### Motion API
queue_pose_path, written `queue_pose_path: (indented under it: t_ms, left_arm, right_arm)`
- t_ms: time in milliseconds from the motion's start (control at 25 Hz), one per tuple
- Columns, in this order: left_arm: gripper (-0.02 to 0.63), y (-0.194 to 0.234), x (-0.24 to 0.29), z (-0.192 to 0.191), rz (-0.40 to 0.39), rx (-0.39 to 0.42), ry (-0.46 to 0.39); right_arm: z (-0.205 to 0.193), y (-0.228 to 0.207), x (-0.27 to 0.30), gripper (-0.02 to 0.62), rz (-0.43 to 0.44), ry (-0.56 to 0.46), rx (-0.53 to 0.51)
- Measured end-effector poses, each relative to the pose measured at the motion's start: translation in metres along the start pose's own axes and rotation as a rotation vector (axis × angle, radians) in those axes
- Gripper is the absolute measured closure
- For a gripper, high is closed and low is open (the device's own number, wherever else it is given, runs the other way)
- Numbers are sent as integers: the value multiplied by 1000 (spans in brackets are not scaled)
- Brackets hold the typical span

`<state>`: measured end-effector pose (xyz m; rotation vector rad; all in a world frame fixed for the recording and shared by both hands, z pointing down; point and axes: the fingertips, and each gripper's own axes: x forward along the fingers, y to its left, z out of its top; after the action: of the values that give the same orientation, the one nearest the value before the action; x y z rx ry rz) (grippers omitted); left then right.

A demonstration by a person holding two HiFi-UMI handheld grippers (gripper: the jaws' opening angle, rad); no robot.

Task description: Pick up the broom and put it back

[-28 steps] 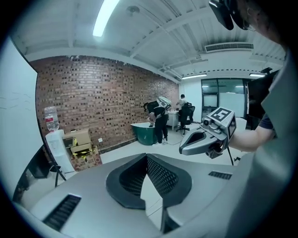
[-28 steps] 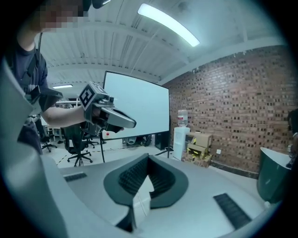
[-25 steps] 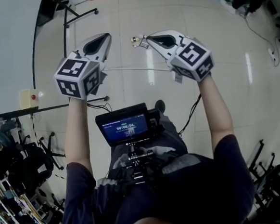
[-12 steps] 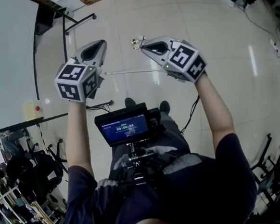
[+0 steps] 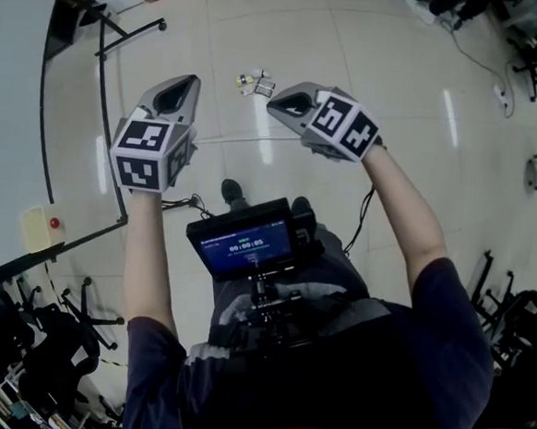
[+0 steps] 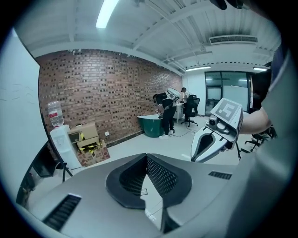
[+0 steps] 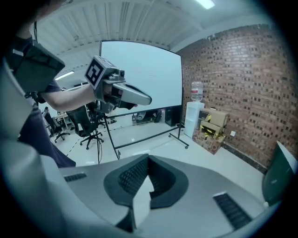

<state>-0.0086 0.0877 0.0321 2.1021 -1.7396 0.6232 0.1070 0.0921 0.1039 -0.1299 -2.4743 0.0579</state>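
Floor tiles spread pale and glossy below me as I hold both grippers out in front, side by side and apart. On the left gripper the jaws are pressed together with nothing between them; in its own view the ribbed pads meet at the tip, and only floor shows through the narrow wedge behind them. The right gripper is closed the same way and is empty, its nose angled toward the left one. A thin pale line crosses the floor between and beneath the two grippers; I cannot tell whether it is the handle of the broom or only a seam, and no view shows me a brush head. A few small bits lie on the tiles just beyond the right gripper's tip. A white screen on a black wheeled stand is at my left. My shoes peek out above the lit monitor strapped to my chest. Along the brick wall I see a water dispenser, boxes beside it and, further along, a green tub with a person next to it. An office chair stands behind the screen's stand in the right gripper view.
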Motion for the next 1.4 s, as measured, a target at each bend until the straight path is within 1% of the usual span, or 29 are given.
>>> queue_pose_path:
  t_ms: [120,240,320,360,440,560,640,760,880,1000,1120,1200,1280,1320,1400]
  left_arm:
    - [595,36,4,-19,-12,-40,-9]
    - [595,104,14,-56,-43,-115,3]
    - [595,154,24,-75,-56,-141,5]
    - [595,172,30,-80,-57,-145,1]
    - [595,186,36,-80,-53,-151,-9]
    - [595,190,40,-80,-47,-165,-13]
    - [595,197,45,-87,-39,-180,-7]
    - [595,220,77,-113,-30,-218,20]
    - [595,233,100,-140,-10,-247,49]
    - [595,238,116,-158,19,-228,78]
    - [595,243,134,-189,52,-213,137]
    - [595,247,160,-231,58,-216,188]
    - [595,249,195,-281,60,-223,238]
    - [595,250,209,-302,62,-229,256]
    - [595,249,225,-333,60,-237,287]
  right_arm:
    - [16,-5,29,580,-19,-18,28]
    - [41,-25,94,580,-59,-2,67]
    - [53,-42,144,580,-68,28,70]
    - [54,-49,161,580,-70,48,58]
    - [50,-58,173,580,-76,99,17]
    - [42,-58,174,580,-77,156,-24]
    - [43,-57,183,580,-65,162,-14]
    - [37,-70,220,580,-33,151,1]
    - [23,-75,255,580,4,158,-14]
    - [12,-79,275,580,32,146,-18]
    - [-12,-80,294,580,72,176,-72]
    - [-50,-85,321,580,102,217,-90]
    - [-92,-94,352,580,132,247,-78]
    - [-109,-97,365,580,143,256,-72]
    - [-126,-97,382,580,160,265,-66]
